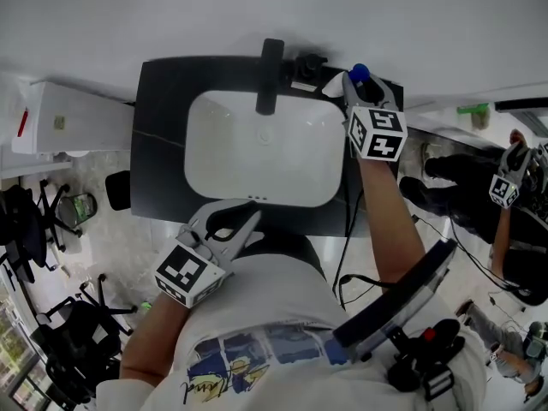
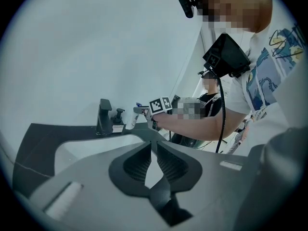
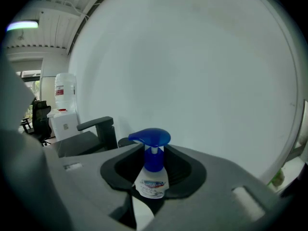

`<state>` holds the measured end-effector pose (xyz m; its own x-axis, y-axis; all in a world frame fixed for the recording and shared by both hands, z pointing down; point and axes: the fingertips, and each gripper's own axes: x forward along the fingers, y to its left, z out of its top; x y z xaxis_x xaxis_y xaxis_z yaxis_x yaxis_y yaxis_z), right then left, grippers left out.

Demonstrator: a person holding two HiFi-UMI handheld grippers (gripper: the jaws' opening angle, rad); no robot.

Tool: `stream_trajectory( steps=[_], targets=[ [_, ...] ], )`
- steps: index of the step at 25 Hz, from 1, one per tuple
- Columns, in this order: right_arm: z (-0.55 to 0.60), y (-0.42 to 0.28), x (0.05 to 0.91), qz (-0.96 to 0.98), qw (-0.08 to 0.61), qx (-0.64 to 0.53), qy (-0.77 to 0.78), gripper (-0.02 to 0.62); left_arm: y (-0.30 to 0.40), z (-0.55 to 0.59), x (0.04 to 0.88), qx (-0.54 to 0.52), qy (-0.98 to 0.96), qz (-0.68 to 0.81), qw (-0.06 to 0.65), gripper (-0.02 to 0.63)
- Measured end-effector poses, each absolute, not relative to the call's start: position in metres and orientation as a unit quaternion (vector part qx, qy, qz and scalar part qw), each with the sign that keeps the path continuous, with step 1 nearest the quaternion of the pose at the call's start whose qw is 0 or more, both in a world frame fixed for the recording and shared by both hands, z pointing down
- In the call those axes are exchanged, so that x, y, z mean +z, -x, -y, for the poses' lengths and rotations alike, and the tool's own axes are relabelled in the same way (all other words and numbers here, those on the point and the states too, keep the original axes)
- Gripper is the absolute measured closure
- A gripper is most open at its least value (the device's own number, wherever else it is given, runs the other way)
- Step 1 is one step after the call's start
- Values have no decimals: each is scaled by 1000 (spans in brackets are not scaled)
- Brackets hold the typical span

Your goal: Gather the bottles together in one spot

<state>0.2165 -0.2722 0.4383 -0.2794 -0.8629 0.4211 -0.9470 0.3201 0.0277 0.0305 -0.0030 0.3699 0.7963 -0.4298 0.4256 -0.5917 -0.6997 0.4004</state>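
A white bottle with a blue pump top (image 3: 152, 179) stands between the jaws of my right gripper (image 3: 153, 170), which is shut on its neck and body. In the head view this bottle (image 1: 335, 84) is at the back right corner of the black counter (image 1: 158, 92), with the right gripper (image 1: 356, 84) around it. A small black pump bottle (image 1: 306, 64) stands just left of it, beside the faucet (image 1: 269, 77). My left gripper (image 1: 244, 226) hovers at the sink's front edge, shut and empty. The left gripper view shows both bottles (image 2: 131, 120) far off behind its closed jaws (image 2: 155, 146).
A white basin (image 1: 265, 148) fills the middle of the counter. A white water dispenser (image 1: 64, 118) and office chairs (image 1: 34, 221) stand to the left. At the right, another person holds a marker-cube gripper (image 1: 506, 185). A wall runs directly behind the counter.
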Motion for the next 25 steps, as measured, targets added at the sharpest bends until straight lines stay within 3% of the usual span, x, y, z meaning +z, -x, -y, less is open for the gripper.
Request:
stream_trajectory(
  steps=[25],
  targets=[
    [276, -204, 469, 756, 192, 77, -621, 466, -14, -5, 386, 155, -903, 287, 281, 565]
  ],
)
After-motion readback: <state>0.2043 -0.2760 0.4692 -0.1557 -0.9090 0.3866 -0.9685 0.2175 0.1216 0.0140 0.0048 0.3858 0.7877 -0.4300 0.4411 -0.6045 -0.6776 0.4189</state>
